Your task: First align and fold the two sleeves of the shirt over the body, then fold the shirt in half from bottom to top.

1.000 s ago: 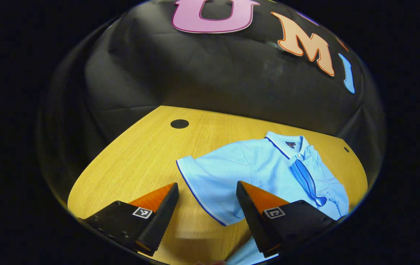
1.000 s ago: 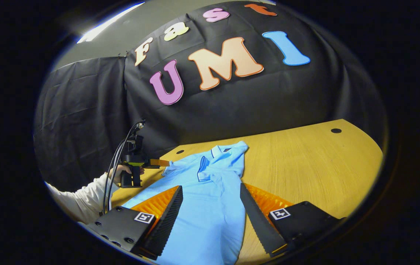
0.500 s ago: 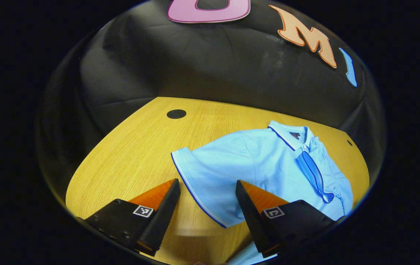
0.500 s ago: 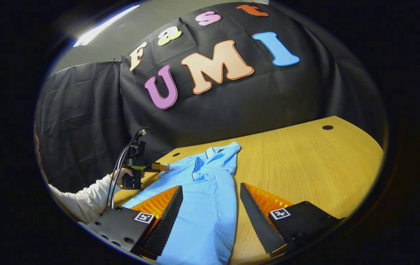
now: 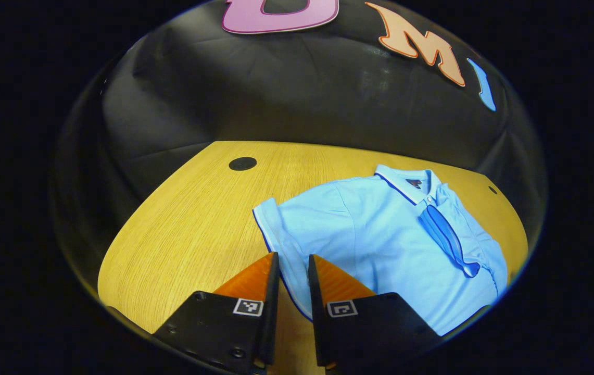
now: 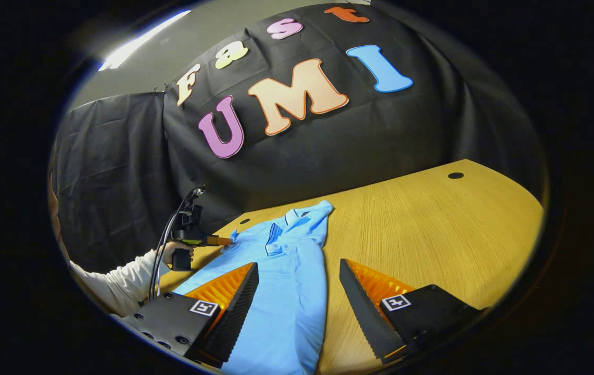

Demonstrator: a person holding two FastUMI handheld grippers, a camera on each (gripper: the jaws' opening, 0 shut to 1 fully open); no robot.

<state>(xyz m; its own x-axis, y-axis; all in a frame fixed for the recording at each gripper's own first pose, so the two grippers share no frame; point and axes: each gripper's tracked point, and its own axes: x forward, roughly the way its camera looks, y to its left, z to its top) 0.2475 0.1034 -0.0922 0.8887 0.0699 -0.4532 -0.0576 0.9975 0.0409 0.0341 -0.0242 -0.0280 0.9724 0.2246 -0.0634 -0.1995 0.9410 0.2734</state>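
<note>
1. Wooden surface [image 5: 187, 219] in a booth with a black cloth wall; a light blue shirt [image 5: 380, 239] lies flat on it, collar toward the wall.
2. Left gripper view: the left hand-held gripper [image 5: 293, 271] had its fingers spread wide around the sleeve [image 5: 281, 229] half a second ago. Now they are drawn close, with the sleeve's hem edge running into the narrow slot between them.
3. The sleeve looks slightly rucked and pulled in compared with before, so the cloth seems caught. Judgement: the pinch for the first sleeve fold is made or nearly so; the lift over the body would come next.
4. Hard to tell: a thin slot shows between the fingers, and whether both press on the fabric is not certain. The hem disappears behind the fingers low in the view.
5. Right gripper view: far left, a hand [image 6: 174, 252] in a pale sleeve holds the left hand-held gripper at the shirt's edge; too small to read the grip.
6. The right hand-held gripper [image 6: 299, 291] stays spread, empty, above the shirt's lower body.
7. Cut off: the shirt's bottom hem in both views. The far sleeve is not clearly seen.
</note>
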